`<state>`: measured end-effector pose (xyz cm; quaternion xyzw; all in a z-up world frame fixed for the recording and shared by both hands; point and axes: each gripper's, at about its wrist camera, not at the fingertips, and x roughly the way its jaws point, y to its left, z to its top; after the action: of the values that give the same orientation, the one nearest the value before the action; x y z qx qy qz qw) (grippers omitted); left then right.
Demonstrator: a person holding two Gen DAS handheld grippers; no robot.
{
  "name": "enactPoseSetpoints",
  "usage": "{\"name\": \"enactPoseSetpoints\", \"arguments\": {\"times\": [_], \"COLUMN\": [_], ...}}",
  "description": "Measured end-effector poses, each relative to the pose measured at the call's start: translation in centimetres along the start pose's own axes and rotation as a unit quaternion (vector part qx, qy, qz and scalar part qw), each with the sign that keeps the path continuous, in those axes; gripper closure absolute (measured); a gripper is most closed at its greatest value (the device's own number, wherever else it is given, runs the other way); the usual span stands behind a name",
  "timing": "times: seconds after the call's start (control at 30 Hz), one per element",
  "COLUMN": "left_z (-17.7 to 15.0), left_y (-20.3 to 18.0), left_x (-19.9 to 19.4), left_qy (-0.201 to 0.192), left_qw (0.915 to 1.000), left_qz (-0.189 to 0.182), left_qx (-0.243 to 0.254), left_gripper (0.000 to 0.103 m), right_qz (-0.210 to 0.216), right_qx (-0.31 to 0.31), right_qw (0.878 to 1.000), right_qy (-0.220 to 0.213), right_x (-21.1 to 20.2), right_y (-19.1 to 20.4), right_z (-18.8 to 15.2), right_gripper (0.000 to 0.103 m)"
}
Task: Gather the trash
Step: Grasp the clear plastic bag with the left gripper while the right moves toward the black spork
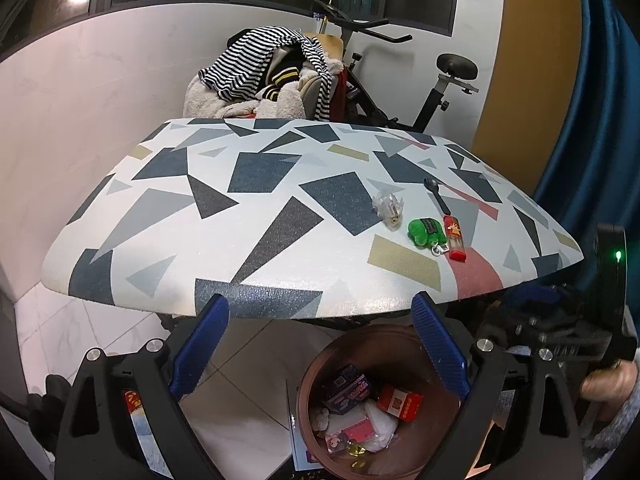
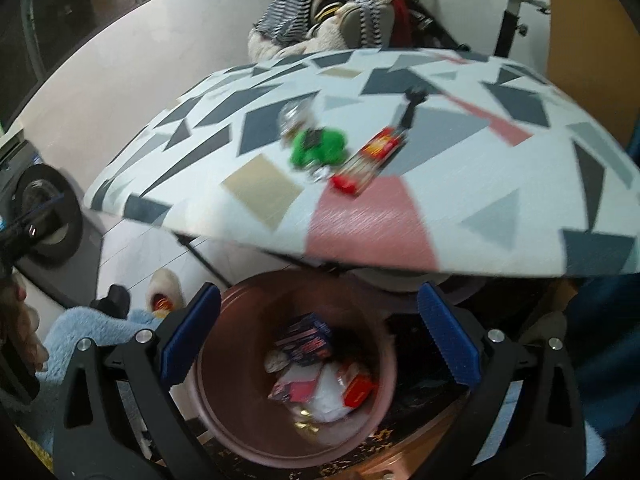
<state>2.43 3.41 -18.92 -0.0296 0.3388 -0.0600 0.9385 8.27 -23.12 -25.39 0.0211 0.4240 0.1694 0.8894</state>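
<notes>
A brown round bin (image 1: 320,364) (image 2: 224,420) stands on the floor under the near edge of the patterned table (image 1: 260,208) (image 2: 460,208), with boxes, wrappers and white plastic inside. On the table lie a crumpled clear wrapper (image 1: 387,209) (image 2: 294,118), a green plush keychain (image 1: 425,231) (image 2: 318,147), a red and clear packet (image 1: 455,237) (image 2: 370,160) and a black plastic spoon (image 1: 438,196) (image 2: 412,106). My left gripper (image 1: 320,344) is open above the bin's left side, nothing between its blue pads. My right gripper (image 2: 318,336) is open over the bin, with nothing between its pads.
A chair piled with striped and fleecy clothes (image 1: 272,76) and an exercise bike (image 1: 432,92) stand behind the table. A blue curtain (image 1: 592,100) hangs at the right. A slipper (image 2: 164,292) and light blue fabric (image 2: 88,332) lie on the floor, left of the bin.
</notes>
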Motion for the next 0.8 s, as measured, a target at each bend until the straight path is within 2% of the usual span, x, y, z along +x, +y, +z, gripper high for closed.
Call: {"name": "enactPoseSetpoints", "arguments": {"times": [0.2,0.37,0.53,0.73,0.8], "left_z": [1.2,3.1,5.5,8.5,9.2], "left_y": [-0.1,-0.9,-2.2,-4.2,-4.9], "left_x": [1.1,3.2,6.6,12.7,14.8], "left_qy": [0.005,0.018,0.037,0.069,0.083], "left_qw": [1.0000,0.9997,0.9980,0.9930,0.9910], "left_qz": [-0.007,-0.018,-0.050,-0.094,-0.104], "left_qx": [-0.005,0.003,-0.003,-0.014,-0.018], "left_gripper": [0.013,0.014,0.020,0.035,0.039], "right_qz": [-0.046,-0.048,-0.045,-0.035,-0.057], "right_qx": [0.018,0.023,0.020,0.013,0.011], "right_qw": [0.999,0.999,0.998,0.999,0.998], "right_qy": [0.001,-0.011,-0.030,-0.028,-0.024], "right_x": [-0.1,-0.3,-0.4,0.1,0.2], "right_y": [-2.2,-4.2,-5.4,-5.9,-5.9], "right_z": [2.5,4.0,5.3,7.0,7.5], "right_gripper": [0.006,0.006,0.006,0.006,0.006]}}
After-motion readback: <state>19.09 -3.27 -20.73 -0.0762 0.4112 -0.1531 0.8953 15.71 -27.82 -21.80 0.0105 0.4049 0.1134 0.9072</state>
